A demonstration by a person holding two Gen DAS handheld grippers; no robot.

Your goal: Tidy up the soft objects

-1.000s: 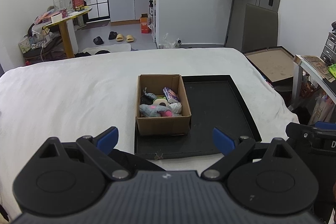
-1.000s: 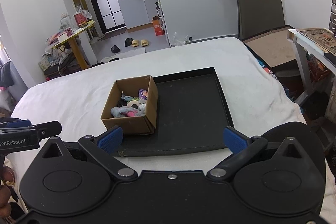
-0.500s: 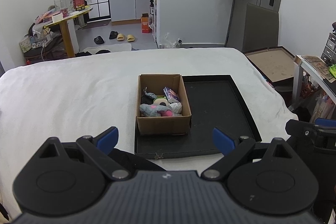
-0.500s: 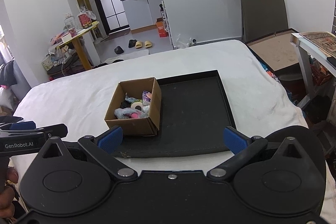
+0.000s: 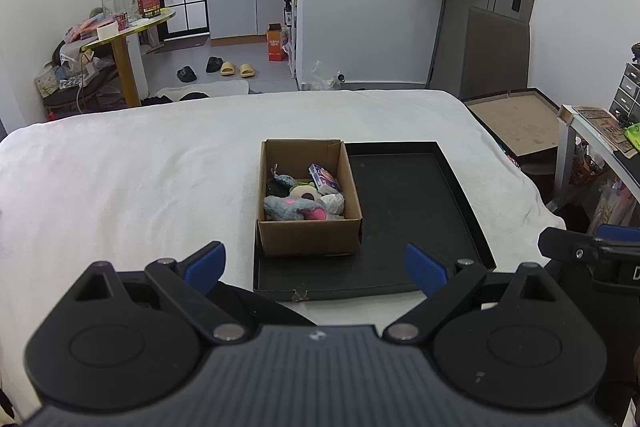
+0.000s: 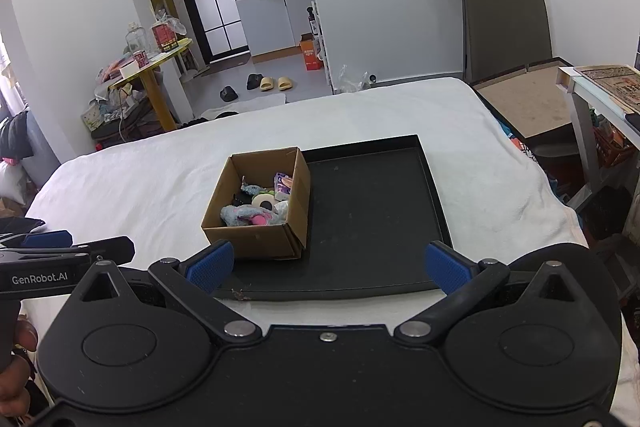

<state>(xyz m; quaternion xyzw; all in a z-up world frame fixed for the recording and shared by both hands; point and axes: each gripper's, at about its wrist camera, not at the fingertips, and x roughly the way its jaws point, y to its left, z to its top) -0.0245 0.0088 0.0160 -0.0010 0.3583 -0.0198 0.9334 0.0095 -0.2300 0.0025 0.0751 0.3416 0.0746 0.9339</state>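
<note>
A small cardboard box point(image 5: 308, 239) stands on the left part of a black tray point(image 5: 416, 211) on a white bed. Inside lie several soft things: a grey and pink plush toy point(image 5: 296, 209), a tape roll point(image 5: 307, 191), a purple packet point(image 5: 323, 177). The box point(image 6: 256, 239), the tray point(image 6: 372, 211) and the plush toy point(image 6: 248, 215) also show in the right wrist view. My left gripper point(image 5: 316, 263) is open and empty, held back near the tray's front edge. My right gripper point(image 6: 328, 265) is open and empty, also short of the tray.
The white bed point(image 5: 120, 171) spreads wide to the left of the tray. A desk point(image 5: 600, 131) stands to the right of the bed, a flat cardboard box point(image 5: 516, 119) on the floor beside it. A yellow side table point(image 5: 124, 39) stands far left.
The right gripper has risen and tilted a little, so the box and tray sit slightly to the right in its view. The left gripper has hardly moved.
</note>
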